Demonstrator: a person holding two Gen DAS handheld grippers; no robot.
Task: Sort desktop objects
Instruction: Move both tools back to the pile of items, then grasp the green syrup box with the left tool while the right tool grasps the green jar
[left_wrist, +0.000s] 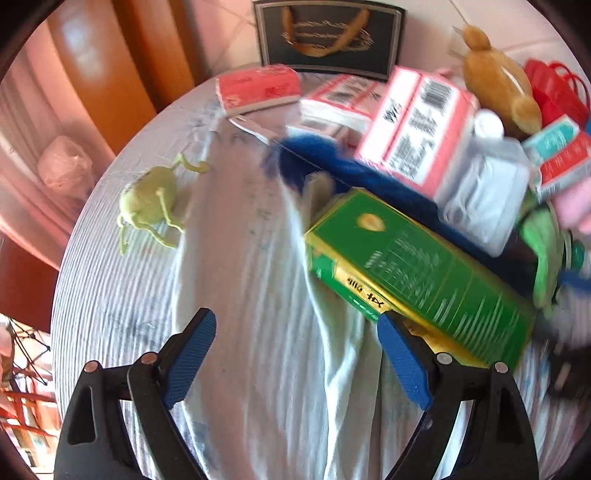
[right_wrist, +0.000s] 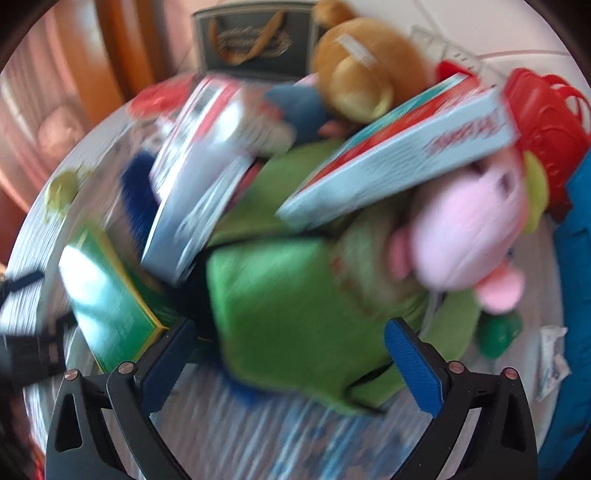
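A heap of objects lies on a round table with a striped cloth (left_wrist: 229, 258). In the left wrist view a green box (left_wrist: 421, 269) lies on its side at the heap's near edge. My left gripper (left_wrist: 295, 354) is open and empty above the cloth, its right finger close to the box's near corner. In the right wrist view, which is blurred, my right gripper (right_wrist: 291, 358) is open and empty, right in front of a green cloth item (right_wrist: 280, 302). A pink plush toy (right_wrist: 469, 236), a light blue box (right_wrist: 399, 162) and the green box (right_wrist: 110, 295) surround it.
A small green plush (left_wrist: 151, 199) lies alone at the left. Pink boxes (left_wrist: 413, 125), a clear plastic container (left_wrist: 484, 192), a blue fuzzy item (left_wrist: 306, 155), a brown plush (left_wrist: 498, 81), a red basket (left_wrist: 554, 88) and a dark framed plaque (left_wrist: 328, 37) fill the far side.
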